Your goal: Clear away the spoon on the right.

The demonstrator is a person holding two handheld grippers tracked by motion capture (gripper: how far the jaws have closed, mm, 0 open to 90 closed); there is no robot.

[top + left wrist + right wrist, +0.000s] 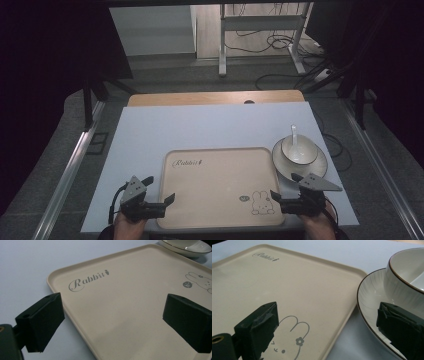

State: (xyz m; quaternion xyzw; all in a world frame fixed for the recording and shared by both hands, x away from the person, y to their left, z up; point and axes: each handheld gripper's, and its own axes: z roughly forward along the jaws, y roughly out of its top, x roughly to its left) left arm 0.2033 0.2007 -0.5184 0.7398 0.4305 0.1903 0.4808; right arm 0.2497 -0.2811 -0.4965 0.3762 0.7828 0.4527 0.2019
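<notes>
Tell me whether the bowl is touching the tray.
Apart. In the right gripper view the bowl sits on the plate, and the plate's rim lies between it and the tray.

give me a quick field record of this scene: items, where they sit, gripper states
surface: white table top
tray: beige tray with "Rabbit" lettering and a bunny drawing, nothing on it, near the front edge
plate: white plate just right of the tray
bowl: white bowl on the plate
spoon: white spoon standing in the bowl
left gripper: open, at the tray's left edge
right gripper: open, at the tray's right edge near the plate
</notes>
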